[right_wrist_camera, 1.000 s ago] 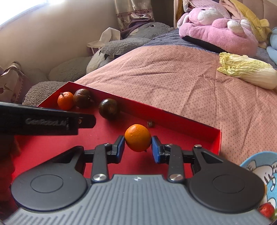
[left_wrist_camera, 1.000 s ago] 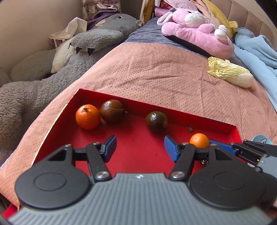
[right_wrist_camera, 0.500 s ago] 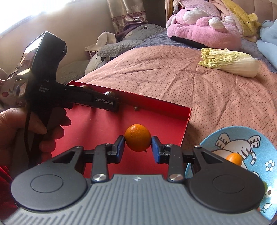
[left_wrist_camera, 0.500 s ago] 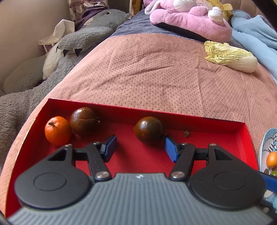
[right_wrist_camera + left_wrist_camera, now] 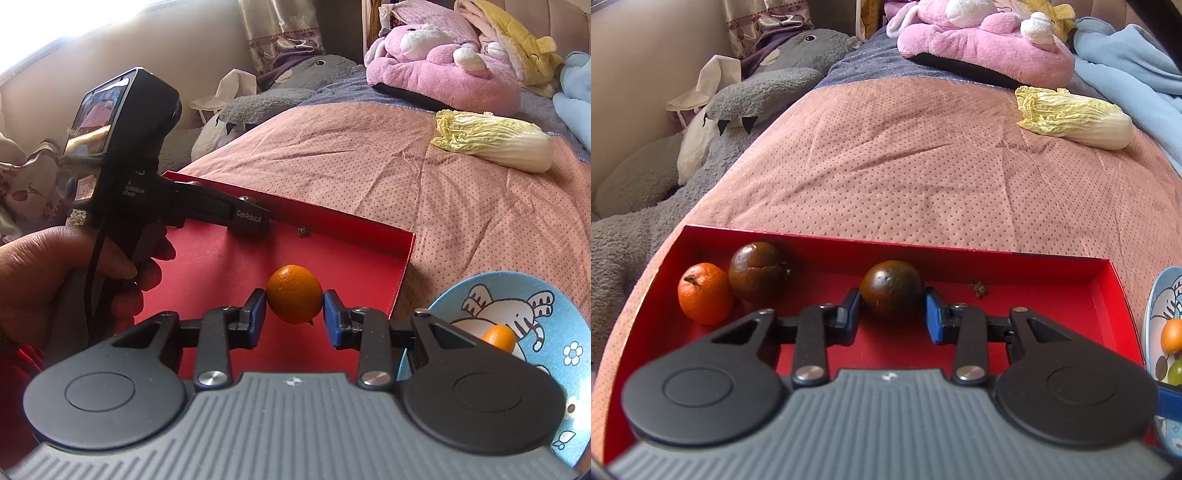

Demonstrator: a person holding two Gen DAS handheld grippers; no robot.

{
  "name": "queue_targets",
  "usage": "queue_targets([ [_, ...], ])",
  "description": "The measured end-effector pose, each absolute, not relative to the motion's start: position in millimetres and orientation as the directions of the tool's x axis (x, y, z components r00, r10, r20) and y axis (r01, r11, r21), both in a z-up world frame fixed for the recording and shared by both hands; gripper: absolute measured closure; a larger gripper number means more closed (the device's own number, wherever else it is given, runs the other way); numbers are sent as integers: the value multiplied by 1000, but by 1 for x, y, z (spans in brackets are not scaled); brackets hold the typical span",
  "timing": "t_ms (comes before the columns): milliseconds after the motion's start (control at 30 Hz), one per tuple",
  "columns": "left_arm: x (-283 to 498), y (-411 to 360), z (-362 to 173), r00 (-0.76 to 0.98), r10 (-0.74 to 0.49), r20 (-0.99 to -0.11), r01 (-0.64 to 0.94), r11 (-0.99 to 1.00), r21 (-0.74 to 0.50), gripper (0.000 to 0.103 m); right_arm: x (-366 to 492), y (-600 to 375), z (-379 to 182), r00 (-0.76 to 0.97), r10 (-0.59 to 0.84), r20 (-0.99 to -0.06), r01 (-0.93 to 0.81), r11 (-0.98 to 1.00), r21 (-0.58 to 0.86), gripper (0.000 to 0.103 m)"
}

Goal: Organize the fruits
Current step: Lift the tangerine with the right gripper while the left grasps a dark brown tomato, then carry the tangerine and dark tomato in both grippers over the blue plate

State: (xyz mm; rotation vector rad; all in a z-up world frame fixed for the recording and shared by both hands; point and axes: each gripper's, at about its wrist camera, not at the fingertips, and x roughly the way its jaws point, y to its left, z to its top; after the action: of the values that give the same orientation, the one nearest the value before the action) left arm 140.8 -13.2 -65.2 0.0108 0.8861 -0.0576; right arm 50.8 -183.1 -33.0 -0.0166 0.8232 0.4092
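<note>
A red tray [image 5: 960, 258] on the pink bedspread holds an orange [image 5: 705, 293] and a dark brown fruit [image 5: 757, 271] at its left end. A second dark brown fruit [image 5: 892, 288] sits near the far wall, between the pads of my left gripper [image 5: 892, 312]. Those jaws are closing and both pads touch the fruit. My right gripper [image 5: 294, 317] is shut on a small orange [image 5: 294, 299], held above the tray's right end [image 5: 351, 254]. Just to its right is the blue cartoon plate [image 5: 517, 302]. A smaller orange fruit [image 5: 498, 338] lies on the plate.
A person's hand [image 5: 55, 280] holds the left gripper's handle over the tray. A napa cabbage [image 5: 1071, 118] lies on the bedspread beyond the tray. Behind it lie a pink plush [image 5: 990, 55] and a blue blanket, and a grey plush [image 5: 757, 92] fills the bed's left edge.
My left gripper moved right onto the second dark fruit and its jaws narrowed around it. My right gripper carried the small orange from mid-tray to the tray's right end, near the plate.
</note>
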Motion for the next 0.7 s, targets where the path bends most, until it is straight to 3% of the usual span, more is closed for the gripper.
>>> queue_targets([
  [700,110,0,-53,654,-37,-755,33,999,-21,64,16,-171,-27,591,361,-722,-386,912,140,64],
])
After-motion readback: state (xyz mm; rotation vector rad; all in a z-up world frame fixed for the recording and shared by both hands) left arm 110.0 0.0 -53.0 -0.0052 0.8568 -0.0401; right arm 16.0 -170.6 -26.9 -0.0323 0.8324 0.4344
